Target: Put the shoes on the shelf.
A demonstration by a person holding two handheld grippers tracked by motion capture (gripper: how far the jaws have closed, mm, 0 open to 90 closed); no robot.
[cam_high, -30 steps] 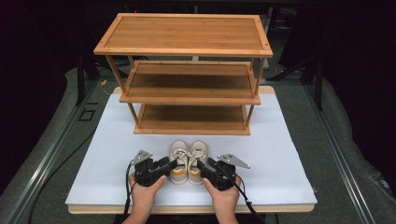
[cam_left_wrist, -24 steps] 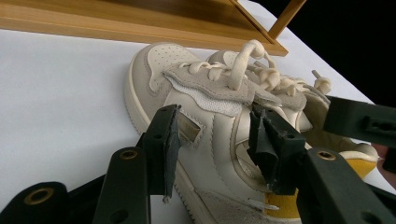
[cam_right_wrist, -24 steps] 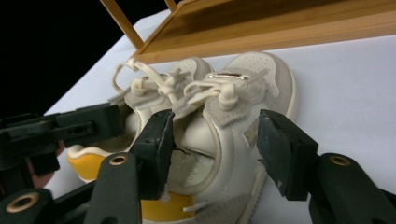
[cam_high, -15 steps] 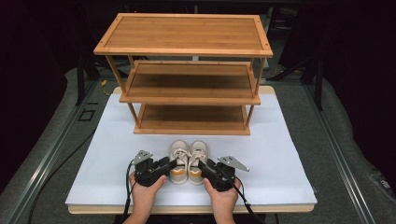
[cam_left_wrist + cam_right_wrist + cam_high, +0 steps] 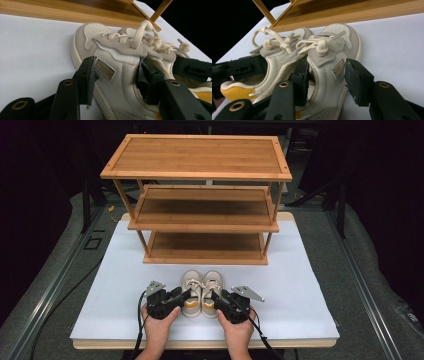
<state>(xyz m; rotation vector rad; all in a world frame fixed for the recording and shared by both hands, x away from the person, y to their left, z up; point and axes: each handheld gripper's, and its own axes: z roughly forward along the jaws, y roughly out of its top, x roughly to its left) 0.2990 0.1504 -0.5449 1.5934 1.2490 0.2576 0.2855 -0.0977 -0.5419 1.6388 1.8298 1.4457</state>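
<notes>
A pair of small cream shoes stands toes toward the rack; the left shoe and right shoe touch side by side. My left gripper straddles the left shoe: one jaw lies against its outer side, the other reaches into its opening. My right gripper straddles the right shoe the same way, outer jaw just off its side. Both pairs of jaws have just been opening, each with its shoe between them. The left shoe has a yellow heel lining.
A three-tier bamboo shoe rack stands at the back of the white board, its lowest shelf just beyond the shoes' toes. Two hands hold the grippers at the near edge. Dark floor surrounds the table.
</notes>
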